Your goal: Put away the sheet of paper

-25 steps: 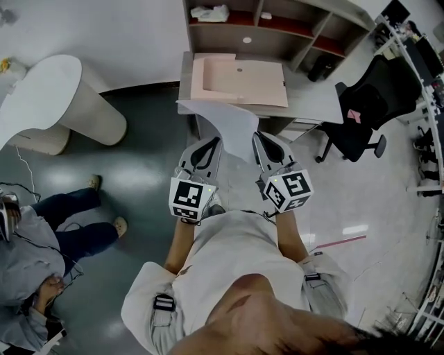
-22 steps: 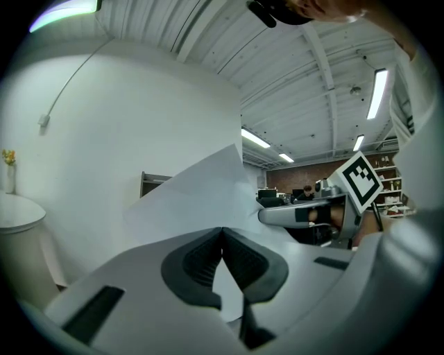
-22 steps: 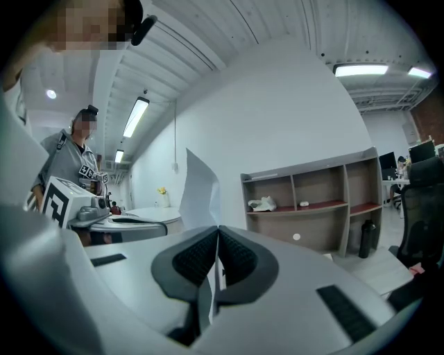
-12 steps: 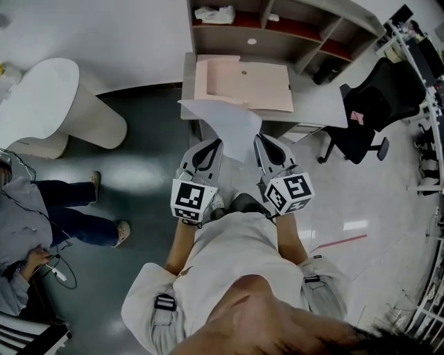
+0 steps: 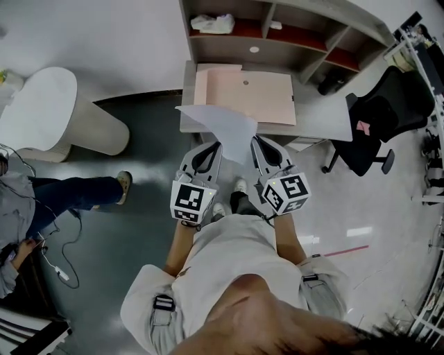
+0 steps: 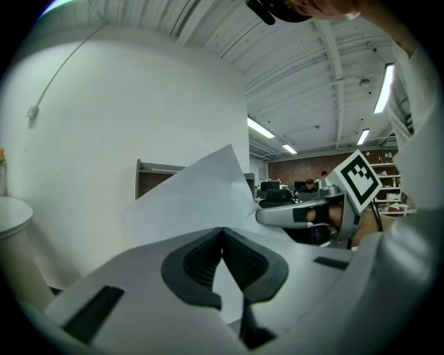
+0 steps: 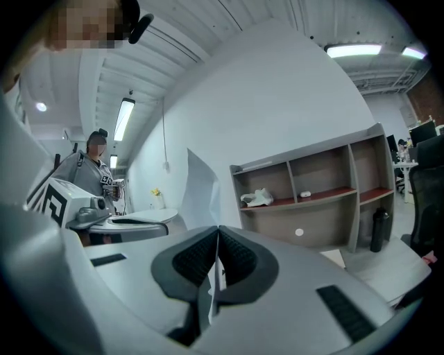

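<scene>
The left gripper (image 5: 214, 145) and right gripper (image 5: 257, 141) are both clamping the near edge of the sheet of paper (image 5: 223, 123). Being light and floppy, it is likely needing both grips, set well apart.

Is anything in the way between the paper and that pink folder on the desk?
No, nothing I can see. The left claw and right claw are shut on the sheet of paper, held at the near edge of the desk, close to the pink folder, which looks bare.

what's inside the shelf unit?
Shelf unit: crumpled white cloth or bag in the left compartment, small white item in the middle. The top board hides the compartments' backs from the head view.
</scene>
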A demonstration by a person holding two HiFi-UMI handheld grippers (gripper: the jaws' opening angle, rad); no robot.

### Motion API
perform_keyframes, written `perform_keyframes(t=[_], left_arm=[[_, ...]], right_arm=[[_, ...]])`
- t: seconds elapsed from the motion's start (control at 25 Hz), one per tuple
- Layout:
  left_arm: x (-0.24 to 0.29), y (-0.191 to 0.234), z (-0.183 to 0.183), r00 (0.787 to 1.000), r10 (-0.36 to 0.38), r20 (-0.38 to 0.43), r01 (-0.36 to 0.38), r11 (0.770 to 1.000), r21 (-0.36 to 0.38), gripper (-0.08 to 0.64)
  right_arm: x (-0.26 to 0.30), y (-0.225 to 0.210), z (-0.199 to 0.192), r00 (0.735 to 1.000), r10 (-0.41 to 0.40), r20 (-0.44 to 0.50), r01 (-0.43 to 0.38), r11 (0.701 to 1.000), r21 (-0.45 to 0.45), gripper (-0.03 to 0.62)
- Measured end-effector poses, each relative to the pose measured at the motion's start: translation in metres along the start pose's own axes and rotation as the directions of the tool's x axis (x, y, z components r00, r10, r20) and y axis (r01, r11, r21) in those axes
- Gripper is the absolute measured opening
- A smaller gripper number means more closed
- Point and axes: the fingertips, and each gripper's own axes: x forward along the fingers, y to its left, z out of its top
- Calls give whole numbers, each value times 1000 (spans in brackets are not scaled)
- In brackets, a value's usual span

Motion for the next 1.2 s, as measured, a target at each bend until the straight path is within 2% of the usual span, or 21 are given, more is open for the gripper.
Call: perform_keyframes(t=[0.2,0.68,1.0,1.2], left_arm=[[38,11,14,1000,27,5,-27,999,20,20],[106,18,25,995,96,-20,-96,995,15,20],[126,32,15,989,128,-70,-128,992,6,20],[140,45,9,991,114,-71,-115,993,-9,20]], right_arm=[[25,-32,16,999,36,18,-36,999,2,18],[59,-98,34,995,98,29,-99,995,22,18],[83,-114,22,992,125,1,-125,990,73,18],[99,-120,18,993,117,-15,-115,991,74,18]])
